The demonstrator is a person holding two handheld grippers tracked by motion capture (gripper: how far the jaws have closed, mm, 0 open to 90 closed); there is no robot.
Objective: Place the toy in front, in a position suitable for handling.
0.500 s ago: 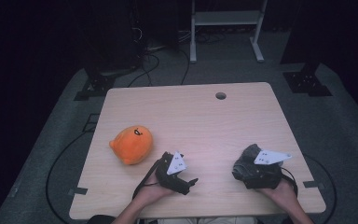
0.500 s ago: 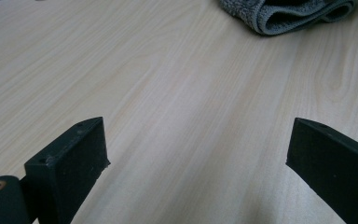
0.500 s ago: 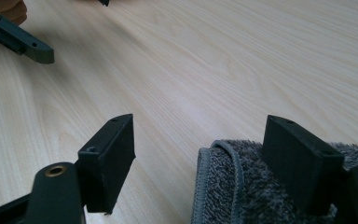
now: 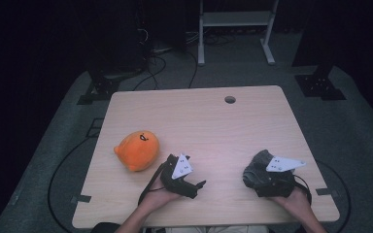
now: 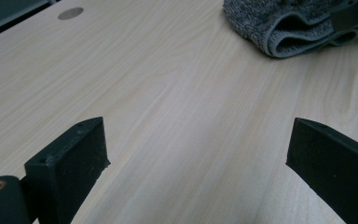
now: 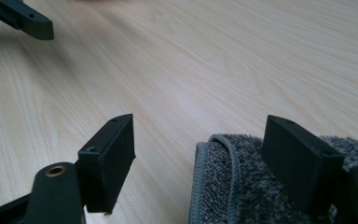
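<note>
A folded grey towel [image 4: 258,171] is seen near the front right corner of the tabletop [image 4: 213,121], lying flat on the wood. The right gripper [image 6: 200,154] is set wide apart over it: one jaw rests on the towel's pile while the other stands over bare wood just beside the hemmed edge, so nothing is clamped yet. The left gripper [image 5: 198,154] is held near the middle of the front edge, its jaws likewise spread wide with only bare wood between them, and it is pointed across toward the towel, which is seen farther off in the left gripper view. An orange stuffed toy [image 4: 137,150] is left near the left edge, well apart from both tools.

The work is judged to be at its very start. The towel has been approached but not gripped, lifted or unfolded. A closing of the right jaws on the hem is what seems called for next, and everything after that remains to be done.
</note>
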